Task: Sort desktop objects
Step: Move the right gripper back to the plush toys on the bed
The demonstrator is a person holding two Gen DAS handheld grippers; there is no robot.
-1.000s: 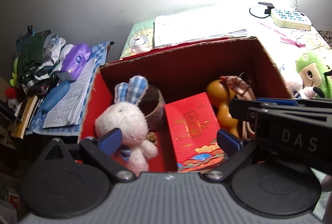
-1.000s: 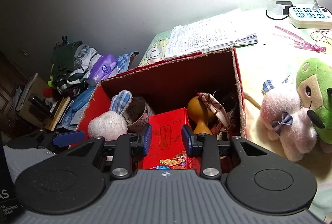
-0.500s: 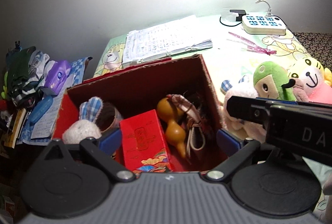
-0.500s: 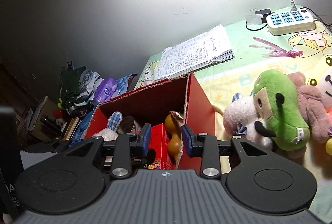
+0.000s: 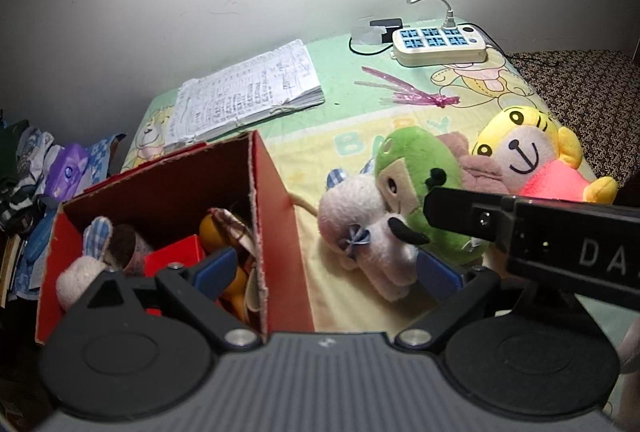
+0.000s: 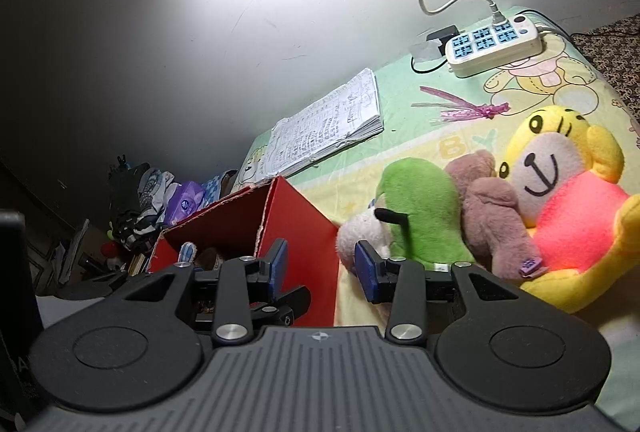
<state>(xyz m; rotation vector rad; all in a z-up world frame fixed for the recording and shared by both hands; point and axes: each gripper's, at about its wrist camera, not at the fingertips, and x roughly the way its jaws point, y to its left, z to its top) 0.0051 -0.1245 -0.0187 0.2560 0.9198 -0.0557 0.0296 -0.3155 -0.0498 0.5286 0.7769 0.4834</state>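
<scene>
A red cardboard box (image 5: 280, 224) stands at the left and holds a white bunny plush (image 5: 80, 272), a red packet (image 5: 176, 260) and an orange gourd (image 5: 212, 228). Right of it on the cloth lie a pink-white plush (image 5: 360, 232), a green plush (image 5: 420, 168), a brown plush (image 6: 492, 208) and a yellow plush (image 5: 528, 160). My left gripper (image 5: 326, 272) is wide open over the box's right wall and the pink-white plush, holding nothing. My right gripper (image 6: 322, 264) has its jaws opening, empty, between the box (image 6: 296, 232) and the pink-white plush (image 6: 360, 232).
An open notebook (image 5: 248, 96), a pink ribbon (image 5: 404, 94) and a white power strip (image 5: 438, 44) with its cable lie toward the wall. Clothes, a purple pack (image 5: 66, 168) and books are piled left of the box. A dark patterned surface (image 5: 580, 80) borders the cloth on the right.
Both grippers have swung right, from above the box's contents toward the plush toys. The right jaws have widened. The left jaws stay wide.
</scene>
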